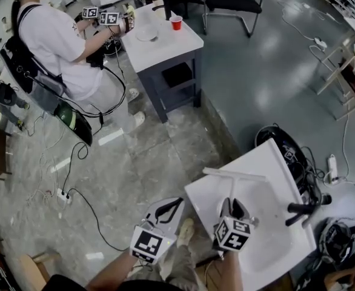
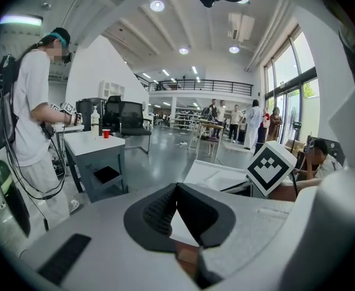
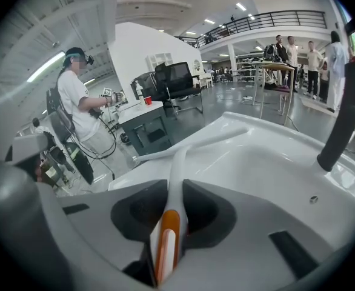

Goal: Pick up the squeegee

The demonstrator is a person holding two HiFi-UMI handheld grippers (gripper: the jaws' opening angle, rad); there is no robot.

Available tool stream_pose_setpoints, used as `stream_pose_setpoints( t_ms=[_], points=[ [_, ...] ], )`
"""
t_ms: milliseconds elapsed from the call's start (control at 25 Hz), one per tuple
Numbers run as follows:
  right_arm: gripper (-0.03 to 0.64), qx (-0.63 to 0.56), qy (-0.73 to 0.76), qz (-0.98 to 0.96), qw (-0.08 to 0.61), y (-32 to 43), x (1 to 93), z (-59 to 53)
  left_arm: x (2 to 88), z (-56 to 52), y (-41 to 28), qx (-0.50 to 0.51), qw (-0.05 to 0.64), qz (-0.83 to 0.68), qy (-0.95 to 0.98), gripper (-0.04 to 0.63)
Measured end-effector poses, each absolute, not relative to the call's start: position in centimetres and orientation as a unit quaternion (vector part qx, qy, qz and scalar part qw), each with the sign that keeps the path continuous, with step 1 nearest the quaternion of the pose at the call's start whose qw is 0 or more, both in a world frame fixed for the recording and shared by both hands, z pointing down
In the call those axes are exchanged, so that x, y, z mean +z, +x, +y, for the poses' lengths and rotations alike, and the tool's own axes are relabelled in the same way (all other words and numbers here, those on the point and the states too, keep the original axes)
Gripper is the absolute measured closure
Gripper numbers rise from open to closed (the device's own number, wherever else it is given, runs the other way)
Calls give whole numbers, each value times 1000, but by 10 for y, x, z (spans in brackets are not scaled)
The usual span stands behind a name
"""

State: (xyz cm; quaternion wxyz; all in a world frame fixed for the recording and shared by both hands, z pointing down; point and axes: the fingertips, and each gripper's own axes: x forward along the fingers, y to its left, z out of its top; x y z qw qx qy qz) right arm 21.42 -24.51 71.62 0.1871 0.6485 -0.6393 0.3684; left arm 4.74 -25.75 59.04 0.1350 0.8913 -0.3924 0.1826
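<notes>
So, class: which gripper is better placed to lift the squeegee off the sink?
Right. The right gripper grips the squeegee by its handle at the sink; the left gripper is shut, empty, off to the side.

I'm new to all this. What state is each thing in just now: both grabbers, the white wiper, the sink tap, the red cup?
squeegee: blade lying across the sink rim, handle gripped.
right gripper: shut on the squeegee's handle.
left gripper: shut, empty.
tap: no water running.
red cup: upright on the far table.
</notes>
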Motion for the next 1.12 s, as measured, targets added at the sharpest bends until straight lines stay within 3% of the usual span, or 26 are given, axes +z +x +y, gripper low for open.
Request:
stream_pose_setpoints(
  t_ms=[400, 1120],
  points=[
    [541, 357, 650, -644, 187, 214, 703, -242, 582, -246, 42, 185, 155, -397, 885, 594],
    [541, 307, 681, -651, 137, 212, 617, -220, 528, -222, 33, 150, 102, -383, 906, 594]
  ],
)
